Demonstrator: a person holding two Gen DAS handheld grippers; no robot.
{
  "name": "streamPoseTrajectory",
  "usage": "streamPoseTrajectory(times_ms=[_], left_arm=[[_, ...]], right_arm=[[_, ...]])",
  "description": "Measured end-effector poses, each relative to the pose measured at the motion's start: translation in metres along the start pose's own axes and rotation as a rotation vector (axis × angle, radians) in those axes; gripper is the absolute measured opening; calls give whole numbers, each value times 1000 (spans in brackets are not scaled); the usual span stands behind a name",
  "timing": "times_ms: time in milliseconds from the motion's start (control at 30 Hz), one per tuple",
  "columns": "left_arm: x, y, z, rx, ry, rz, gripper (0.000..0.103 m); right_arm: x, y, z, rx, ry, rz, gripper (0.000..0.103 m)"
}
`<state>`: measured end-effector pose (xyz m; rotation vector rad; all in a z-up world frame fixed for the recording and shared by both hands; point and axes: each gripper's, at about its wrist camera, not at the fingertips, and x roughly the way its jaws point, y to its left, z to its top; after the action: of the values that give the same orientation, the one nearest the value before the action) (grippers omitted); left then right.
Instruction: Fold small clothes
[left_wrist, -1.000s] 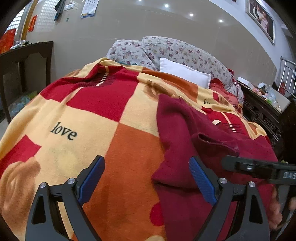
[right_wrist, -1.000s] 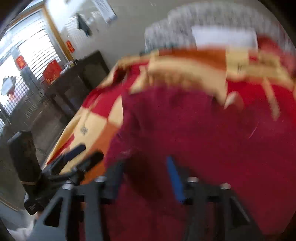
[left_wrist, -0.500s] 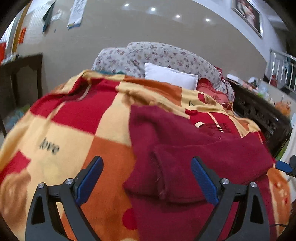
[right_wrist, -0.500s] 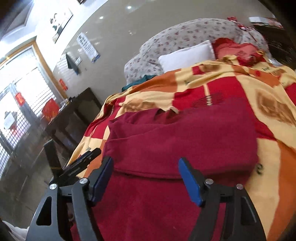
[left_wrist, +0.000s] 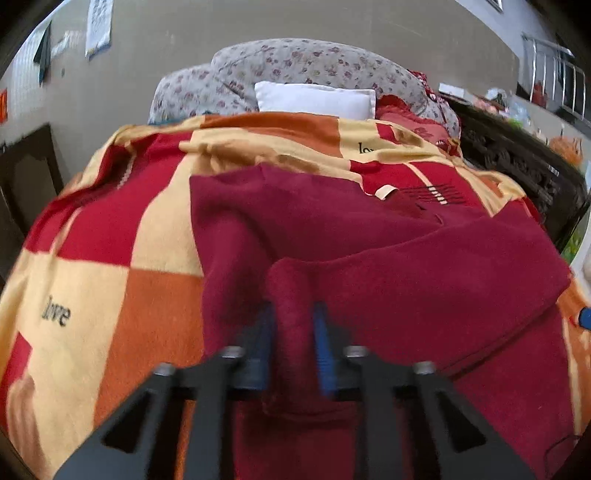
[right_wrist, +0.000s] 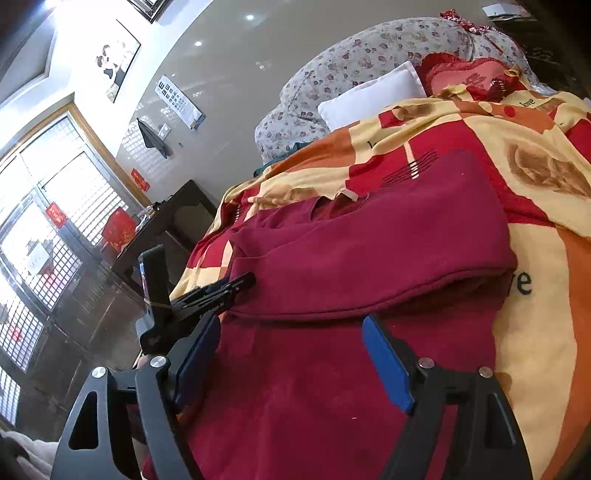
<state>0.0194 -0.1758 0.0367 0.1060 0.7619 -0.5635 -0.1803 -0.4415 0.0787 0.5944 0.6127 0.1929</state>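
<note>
While the bed (left_wrist: 92, 236) under its checked blanket (left_wrist: 155, 295) carried the dark red garment (left_wrist: 406, 266), laid flat with one part already doubled over its middle, the work stood at the start of a further fold. The left gripper (left_wrist: 291, 343) had just closed its fingers (left_wrist: 264, 339) to pinch a raised ridge of the garment's near edge, whereas the right gripper (right_wrist: 291, 369) hovered over the near cloth, fingers (right_wrist: 384, 362) spread and gripping nothing. Next, I judge, the right must take its own hold so both lift evenly.
</note>
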Motion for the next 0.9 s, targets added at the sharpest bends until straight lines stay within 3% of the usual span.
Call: streamPoseTrajectory(times_ms=[100,300,433,533,600,700,767,800,833,900], left_arm=[[-12,-2,6,-4,-16,-27,10],[-59,-11,45,36,-159,-40,10],[-40,2,49,18,-125,13,10],[-8,14,34,-17,-26,28,10],[7,18,22,-31,-1,45,12],[6,18,15,-38,-11,41,24],[2,14,15,-22,-8,45,43],[-2,13,15,-18,-14,45,61],[-8,11,14,-13,-33,59,74],[-18,10,11,-9,-65,79,78]], right_arm=[[-5,-4,1,19,-18,-2,84],[-23,-13,16,24,-89,-63,84],[-21,-17,36,19,-114,-161,83],[3,-21,48,-53,-62,-318,62],[24,-30,48,-110,6,-464,39],[42,-44,40,-203,90,-614,27],[35,-50,39,-205,84,-635,27],[29,-52,40,-196,86,-654,29],[24,-53,40,-187,81,-654,31],[7,-51,41,-127,59,-571,32]])
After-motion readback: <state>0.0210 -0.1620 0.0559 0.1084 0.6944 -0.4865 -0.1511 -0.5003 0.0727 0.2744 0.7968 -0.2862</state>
